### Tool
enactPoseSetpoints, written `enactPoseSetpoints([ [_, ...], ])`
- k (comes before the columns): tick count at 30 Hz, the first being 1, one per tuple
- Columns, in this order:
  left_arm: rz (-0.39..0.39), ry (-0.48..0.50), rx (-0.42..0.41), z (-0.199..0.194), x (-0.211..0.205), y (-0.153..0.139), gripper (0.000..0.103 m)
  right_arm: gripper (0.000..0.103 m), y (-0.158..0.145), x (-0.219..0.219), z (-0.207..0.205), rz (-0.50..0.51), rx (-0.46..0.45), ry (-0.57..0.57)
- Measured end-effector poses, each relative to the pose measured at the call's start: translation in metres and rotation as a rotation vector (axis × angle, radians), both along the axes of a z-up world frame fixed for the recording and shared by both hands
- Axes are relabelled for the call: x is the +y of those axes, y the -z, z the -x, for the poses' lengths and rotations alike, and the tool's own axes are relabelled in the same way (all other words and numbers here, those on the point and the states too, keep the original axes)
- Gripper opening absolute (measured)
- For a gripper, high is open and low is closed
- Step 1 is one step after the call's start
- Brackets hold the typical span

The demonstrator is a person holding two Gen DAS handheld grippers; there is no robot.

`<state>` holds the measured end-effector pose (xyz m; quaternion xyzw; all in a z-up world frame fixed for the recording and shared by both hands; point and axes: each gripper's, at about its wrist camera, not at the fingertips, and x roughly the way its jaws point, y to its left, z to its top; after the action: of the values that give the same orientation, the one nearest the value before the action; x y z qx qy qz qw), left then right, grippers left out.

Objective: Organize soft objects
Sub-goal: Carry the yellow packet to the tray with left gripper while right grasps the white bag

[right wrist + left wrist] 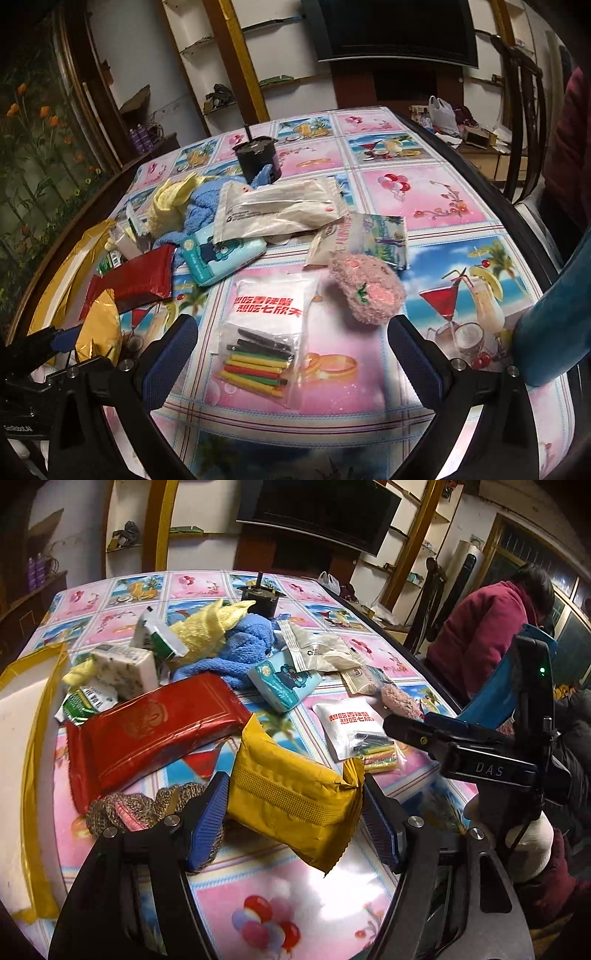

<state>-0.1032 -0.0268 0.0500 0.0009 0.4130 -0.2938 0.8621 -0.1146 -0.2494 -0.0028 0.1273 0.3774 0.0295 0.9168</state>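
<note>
The left gripper [291, 834] has its jaws clamped on a yellow foil packet [291, 794], one blue pad [207, 827] against its left flank and the other against the crimped right end. The packet sits between the jaws and appears lifted off the bench [303, 915], though I cannot be sure it is fully clear. Its long axis runs slantwise across the gap, from an upper sealed end beyond the left jaw down to a saw-toothed seal that hangs below and inside the right jaw; the broad face looks up.

The right gripper [291, 354] has its jaws wide apart and empty, hovering over a clear bag of coloured sticks [258, 365] lying on a white sachet [273, 295]. A pink plush toy [365, 291] lies just ahead of the right jaw.

Risks, as I judge them: the right pad bears on thin crimped foil rather than the packet's body, so the packet could pivot or slide out if swung quickly. The foil is slick and the contents soft, so a harder squeeze may only crush it. Just beyond the left jaw lie a knitted brown item [147, 805] and a red foil packet [155, 734]; a low sweep could drag either along. The other gripper is close on the right, so a sideways carry risks a knock.
</note>
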Motion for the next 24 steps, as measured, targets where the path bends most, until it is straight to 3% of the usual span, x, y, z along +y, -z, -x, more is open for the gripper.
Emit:
enactPoseSetpoints([
  [4, 0.029, -0.01, 0.009, 0.006, 0.014, 0.001, 0.07, 0.102, 0.006, 0.018, -0.007, -0.028, 0.086, -0.065],
  [11, 0.095, -0.009, -0.009, 0.018, 0.038, -0.007, 0.07, 0.102, 0.016, 0.045, -0.037, 0.183, 0.183, -0.034],
  [15, 0.122, -0.025, -0.023, 0.025, 0.055, -0.013, 0.07, 0.099, 0.016, 0.052, -0.054, 0.234, 0.209, -0.032],
  [19, 0.148, -0.045, -0.033, 0.031, 0.07, -0.016, 0.07, 0.072, 0.021, 0.056, -0.069, 0.227, 0.253, -0.06],
  [20, 0.155, -0.05, -0.036, 0.033, 0.073, -0.017, 0.07, 0.058, 0.02, 0.057, -0.071, 0.236, 0.254, -0.06],
  [24, 0.187, -0.076, -0.057, 0.039, 0.089, -0.026, 0.07, 0.051, 0.013, 0.056, -0.066, 0.188, 0.251, -0.062],
])
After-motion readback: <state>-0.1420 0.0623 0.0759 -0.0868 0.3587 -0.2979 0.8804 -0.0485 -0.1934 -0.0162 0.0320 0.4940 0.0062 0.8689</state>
